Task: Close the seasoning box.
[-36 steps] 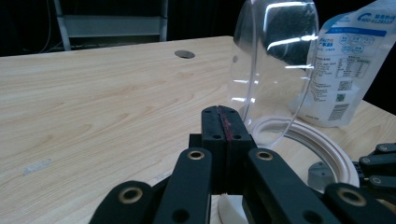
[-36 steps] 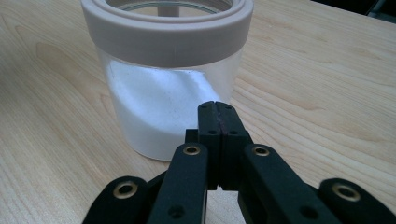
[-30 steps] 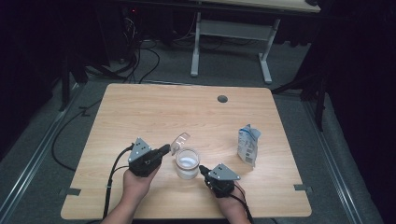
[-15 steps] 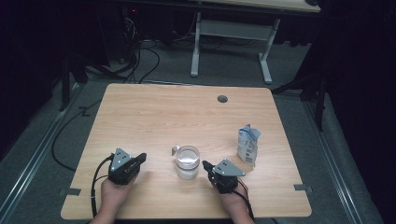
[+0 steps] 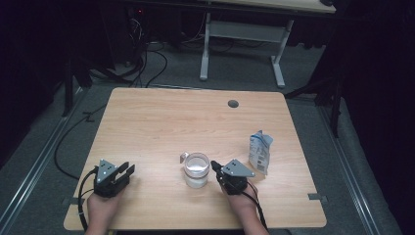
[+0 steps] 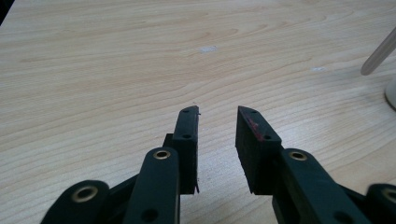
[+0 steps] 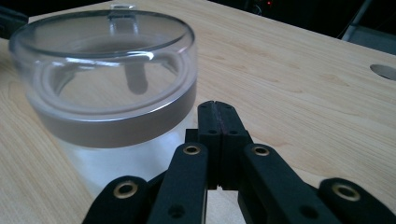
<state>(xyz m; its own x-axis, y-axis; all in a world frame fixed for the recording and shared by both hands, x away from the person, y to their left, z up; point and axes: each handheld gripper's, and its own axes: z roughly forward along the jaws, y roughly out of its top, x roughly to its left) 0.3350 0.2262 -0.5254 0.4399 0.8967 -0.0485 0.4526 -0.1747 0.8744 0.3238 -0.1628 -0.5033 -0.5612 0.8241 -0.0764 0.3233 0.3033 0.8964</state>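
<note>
A clear glass cup point(image 5: 196, 169) with white liquid in its lower part stands near the table's front middle; up close, the cup point(image 7: 112, 79) has a pale spoon point(image 7: 134, 77) leaning in it. The spoon's handle point(image 5: 184, 157) sticks out over the rim on the left. My right gripper point(image 5: 214, 165) rests just right of the cup, and in its own view the gripper point(image 7: 215, 106) is shut on nothing. My left gripper point(image 5: 128, 169) lies at the front left, well apart from the cup. Its jaws point(image 6: 217, 114) have just been opening, with nothing between them.
A blue and white carton point(image 5: 259, 152) stands upright to the right of the cup. A round cable hole point(image 5: 233, 104) sits near the table's far edge. The wooden table point(image 5: 161, 122) is bare at the back and left. The spoon handle point(image 6: 377, 52) shows at the left gripper view's right edge.
My left hand has pulled away from the cup to the front left, leaving the spoon in the cup, and its jaws have parted. The right hand has kept still.
</note>
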